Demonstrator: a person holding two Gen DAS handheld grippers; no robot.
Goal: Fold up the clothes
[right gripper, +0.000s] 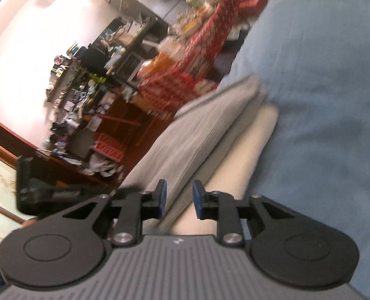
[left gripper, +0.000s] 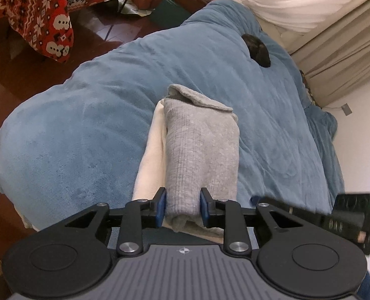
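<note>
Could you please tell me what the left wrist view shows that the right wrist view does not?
Only the left wrist view shows a dark round object on the blanket, white pillows and curtains. Only the right wrist view shows cluttered shelves against a white wall. Both show the folded grey garment on a cream one, the blue blanket and a red patterned cloth.

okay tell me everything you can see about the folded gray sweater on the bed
The gray sweater is a ribbed knit, folded into a long narrow bundle with a loose flap at its far end. It lies on a folded cream garment, both on the blue fleece blanket. The left gripper has its blue pads on either side of the sweater's near end, seemingly pinching it. The right gripper is open beside it.
</note>
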